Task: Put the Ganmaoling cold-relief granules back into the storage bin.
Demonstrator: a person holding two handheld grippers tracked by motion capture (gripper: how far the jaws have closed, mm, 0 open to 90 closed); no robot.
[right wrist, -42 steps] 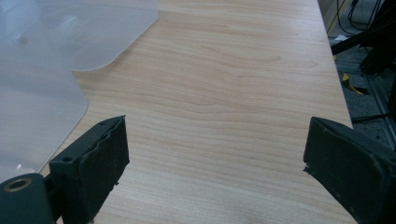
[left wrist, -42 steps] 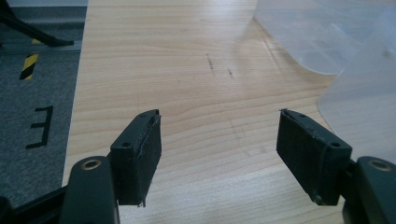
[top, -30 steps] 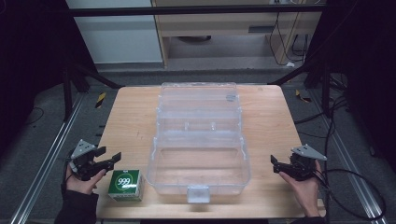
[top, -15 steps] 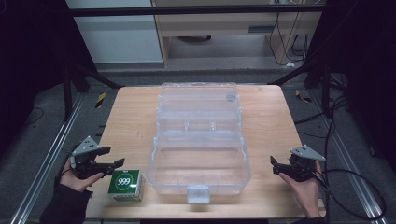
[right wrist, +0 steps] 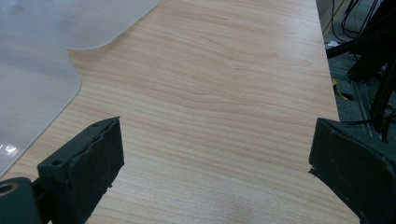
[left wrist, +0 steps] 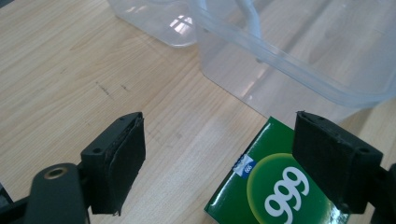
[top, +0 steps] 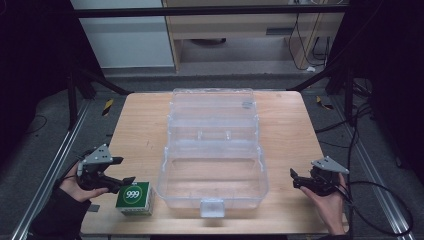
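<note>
- One green box (top: 134,198) is the thing in play, sitting flat on the wooden surface (top: 140,130) near its front left corner, just left of the clear plastic bin (top: 214,180).
- Its top face is glossy green with a lighter green circle carrying a white "999"; in the left gripper view there's a small blue-and-white mark at the circle's upper left, and the side facing the high view is white.
- The left gripper (top: 120,171) hovers just left of the green box, its fingers (left wrist: 122,158) apart and just opening wider; one finger hangs over the bare surface, the other over the box's top face, and neither one is pressing on it.
- The right gripper (top: 294,178) sits over on the far side of the bin, near the surface's right edge, fingers (right wrist: 91,158) spread wide with nothing but wood grain between them.
- The bin is open, its clear lid (top: 212,112) laid back flat toward the far edge, so together they take up the middle strip of the surface.
- Bare wood runs down both flanks, the left strip broader behind the green box.
- The box lies close to the front edge, and only a narrow gap separates it from the bin's rounded front left corner.
</note>
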